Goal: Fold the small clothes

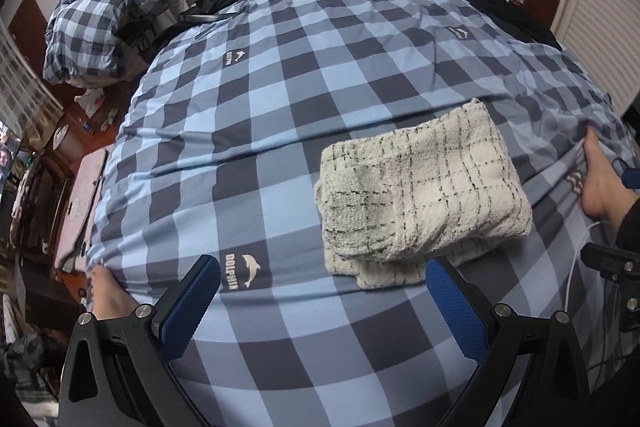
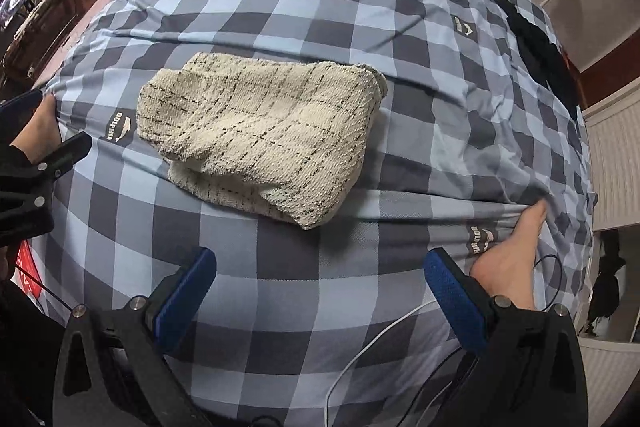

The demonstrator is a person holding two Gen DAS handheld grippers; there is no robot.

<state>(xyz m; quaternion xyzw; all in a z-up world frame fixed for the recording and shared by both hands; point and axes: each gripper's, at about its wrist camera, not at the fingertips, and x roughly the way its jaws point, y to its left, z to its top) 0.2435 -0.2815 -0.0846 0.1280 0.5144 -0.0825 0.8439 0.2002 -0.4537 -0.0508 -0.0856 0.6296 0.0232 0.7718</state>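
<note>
While the folded cream knit garment (image 1: pixel 424 191) lies on the checked bedcover (image 1: pixel 280 75), left gripper (image 1: pixel 326 301) and right gripper (image 2: pixel 320 293) hover near it, fingers wide apart, holding nothing.

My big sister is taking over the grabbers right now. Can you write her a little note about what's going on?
Left gripper: open, holding nothing, hovering just short of the garment.
Right gripper: open, holding nothing, hovering over bare cover.
The cream knitted garment lies folded into a compact bundle on the checked bed cover, nothing touching it.
Done: this piece looks folded.
Left: maybe tidy its lower edge. A dark garment lies at the far right of the bed, possibly next.
</note>
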